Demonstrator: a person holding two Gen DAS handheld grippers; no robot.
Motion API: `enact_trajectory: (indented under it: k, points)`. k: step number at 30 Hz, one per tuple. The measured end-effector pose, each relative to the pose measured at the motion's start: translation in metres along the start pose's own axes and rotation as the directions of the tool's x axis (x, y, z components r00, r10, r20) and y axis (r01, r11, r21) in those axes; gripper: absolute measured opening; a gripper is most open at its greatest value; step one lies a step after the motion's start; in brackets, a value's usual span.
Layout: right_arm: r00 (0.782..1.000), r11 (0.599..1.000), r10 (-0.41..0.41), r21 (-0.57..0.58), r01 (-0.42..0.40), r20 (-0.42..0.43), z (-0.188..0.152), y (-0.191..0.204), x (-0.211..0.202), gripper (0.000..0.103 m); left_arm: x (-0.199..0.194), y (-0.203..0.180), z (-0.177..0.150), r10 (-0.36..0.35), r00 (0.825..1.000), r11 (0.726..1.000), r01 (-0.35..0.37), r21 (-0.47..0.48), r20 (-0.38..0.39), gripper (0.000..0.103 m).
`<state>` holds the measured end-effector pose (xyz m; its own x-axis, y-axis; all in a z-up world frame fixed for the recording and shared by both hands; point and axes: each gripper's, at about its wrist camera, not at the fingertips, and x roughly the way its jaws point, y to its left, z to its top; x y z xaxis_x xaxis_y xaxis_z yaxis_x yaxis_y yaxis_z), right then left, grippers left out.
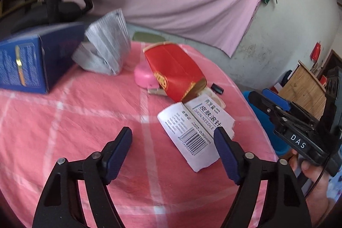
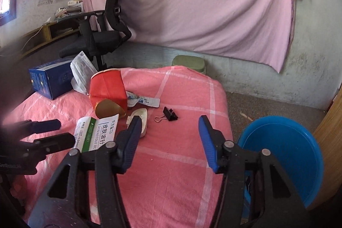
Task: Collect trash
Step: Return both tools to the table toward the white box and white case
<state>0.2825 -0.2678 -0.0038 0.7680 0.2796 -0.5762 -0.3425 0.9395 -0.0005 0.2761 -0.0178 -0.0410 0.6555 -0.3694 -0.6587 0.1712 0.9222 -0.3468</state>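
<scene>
A pink checked cloth (image 2: 171, 164) covers the table; a round blue plastic tub (image 2: 284, 155) sits on the floor at four o'clock. A glossy red carton (image 2: 106, 87) lies crumpled at eleven o'clock, with a flattened white needle box (image 1: 192, 131) just below it. Both the left gripper (image 1: 174, 137) and the right gripper (image 2: 168, 127) stand fairly wide, ribbed blue pads holding nothing. A black binder clip (image 2: 170, 113) lies ahead of the right gripper.
</scene>
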Motion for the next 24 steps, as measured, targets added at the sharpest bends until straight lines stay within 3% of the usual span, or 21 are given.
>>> enact_trajectory:
  k: [3,4,5,11,17,18,19,24]
  points:
    - [1.0,1.0,0.006,0.003,-0.006,-0.03,0.001,0.0,0.007,0.072,0.007,0.0,0.002,-0.008,1.0,1.0,0.008,-0.025,-0.028,0.071]
    - [0.999,1.0,0.007,0.005,-0.007,-0.041,0.001,0.0,0.009,0.07,0.008,-0.001,0.003,-0.005,0.999,1.0,0.005,-0.023,-0.032,0.063]
    - [0.999,1.0,0.008,0.007,-0.007,-0.051,0.001,0.0,0.012,0.07,0.01,-0.002,0.004,-0.006,0.999,1.0,0.005,-0.022,-0.041,0.049]
    - [0.996,1.0,0.026,0.014,-0.024,-0.088,0.0,0.0,0.018,0.068,0.013,-0.003,0.009,-0.005,0.998,0.998,0.002,-0.059,-0.055,0.022]
    - [0.991,0.999,0.035,-0.001,-0.035,-0.13,0.001,0.007,0.028,0.068,0.006,0.003,0.011,-0.011,0.999,0.998,0.008,-0.068,-0.04,0.013]
    - [0.991,0.999,0.035,-0.004,-0.035,-0.132,0.001,0.008,0.028,0.068,0.005,0.004,0.01,-0.008,0.999,0.998,0.006,-0.065,-0.036,0.002]
    - [0.99,0.999,0.034,-0.007,-0.035,-0.135,0.001,0.009,0.029,0.068,0.003,0.004,0.01,-0.006,0.999,0.998,0.004,-0.057,-0.038,0.0]
    - [0.989,1.0,0.028,-0.008,-0.03,-0.147,0.001,0.011,0.032,0.068,0.0,0.016,0.009,-0.026,0.998,0.995,0.02,-0.096,-0.061,0.0]
